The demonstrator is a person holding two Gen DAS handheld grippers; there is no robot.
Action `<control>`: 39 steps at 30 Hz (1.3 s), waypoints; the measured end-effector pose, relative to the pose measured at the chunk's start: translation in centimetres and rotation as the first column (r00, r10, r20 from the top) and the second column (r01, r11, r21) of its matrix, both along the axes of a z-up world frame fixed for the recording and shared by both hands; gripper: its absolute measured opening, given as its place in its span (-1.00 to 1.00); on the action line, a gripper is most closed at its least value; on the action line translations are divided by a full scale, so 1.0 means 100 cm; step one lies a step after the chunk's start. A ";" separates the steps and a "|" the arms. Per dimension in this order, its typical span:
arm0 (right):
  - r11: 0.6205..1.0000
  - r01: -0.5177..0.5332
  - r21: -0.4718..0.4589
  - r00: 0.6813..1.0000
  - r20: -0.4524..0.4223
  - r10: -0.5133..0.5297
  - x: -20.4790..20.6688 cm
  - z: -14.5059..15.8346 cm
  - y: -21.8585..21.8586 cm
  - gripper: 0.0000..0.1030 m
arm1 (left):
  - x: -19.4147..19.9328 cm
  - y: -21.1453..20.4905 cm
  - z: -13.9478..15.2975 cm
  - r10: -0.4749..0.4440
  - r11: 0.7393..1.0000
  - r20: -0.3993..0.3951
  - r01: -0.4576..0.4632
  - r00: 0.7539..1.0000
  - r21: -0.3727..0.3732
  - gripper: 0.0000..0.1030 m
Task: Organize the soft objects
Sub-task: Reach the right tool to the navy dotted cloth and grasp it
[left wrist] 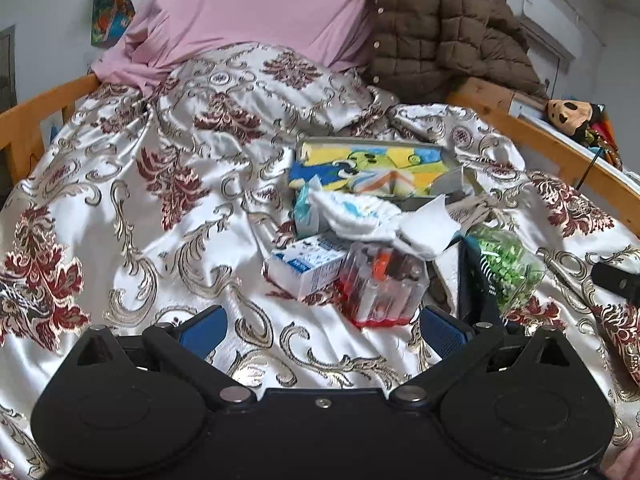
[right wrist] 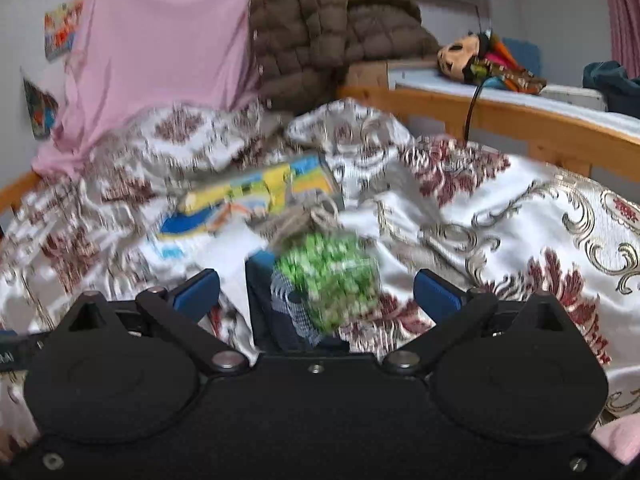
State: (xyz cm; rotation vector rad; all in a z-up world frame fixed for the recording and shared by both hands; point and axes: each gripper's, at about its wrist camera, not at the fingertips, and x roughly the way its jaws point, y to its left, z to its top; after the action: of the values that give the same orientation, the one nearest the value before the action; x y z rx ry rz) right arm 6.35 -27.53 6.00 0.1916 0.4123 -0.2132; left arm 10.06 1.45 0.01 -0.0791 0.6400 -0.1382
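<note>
A heap of small items lies on the patterned bedspread (left wrist: 120,216). It holds a colourful cartoon cloth in a tin (left wrist: 368,164), white socks (left wrist: 356,216), a white-blue carton (left wrist: 308,266), a clear red-based case (left wrist: 380,286), a bag of green bits (left wrist: 508,268) and a dark blue item (left wrist: 474,280). My left gripper (left wrist: 322,330) is open and empty, just short of the clear case. My right gripper (right wrist: 316,294) is open, with the green bag (right wrist: 332,284) and the dark blue item (right wrist: 264,304) between its fingers, not gripped. The right wrist view is blurred.
A pink pillow (left wrist: 256,12) and a brown quilted jacket (left wrist: 444,28) lean at the head of the bed. A wooden bed rail (left wrist: 560,148) runs along the right, with a plush toy (left wrist: 576,120) on the shelf beyond it. The bedspread spreads out to the left.
</note>
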 end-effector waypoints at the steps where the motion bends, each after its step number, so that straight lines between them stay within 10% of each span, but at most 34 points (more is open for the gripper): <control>1: 1.000 -0.004 -0.007 1.000 -0.020 0.004 0.003 -0.003 0.002 0.99 | 0.000 0.000 -0.001 0.001 1.000 -0.008 -0.001 1.000 0.002 0.98; 20: 0.982 -0.190 0.008 0.944 -0.273 0.185 0.065 -0.032 0.033 0.99 | 0.032 -0.003 -0.020 -0.051 0.999 -0.145 0.048 0.988 -0.026 0.98; 32: 0.970 -0.241 -0.013 0.933 -0.277 0.229 0.112 -0.014 0.020 0.99 | 0.059 -0.023 -0.008 -0.202 0.976 0.070 0.194 0.977 0.097 0.98; 39: 0.880 -0.392 -0.269 0.900 -0.313 0.305 0.137 -0.022 0.047 0.99 | 0.090 -0.039 -0.005 -0.343 0.937 0.173 0.325 0.923 0.127 0.98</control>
State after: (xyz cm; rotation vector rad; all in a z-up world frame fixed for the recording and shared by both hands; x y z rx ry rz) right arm 20.02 -22.84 3.82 -0.2444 0.6605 0.0572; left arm 19.03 -2.48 -0.50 0.1371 0.4607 -0.4409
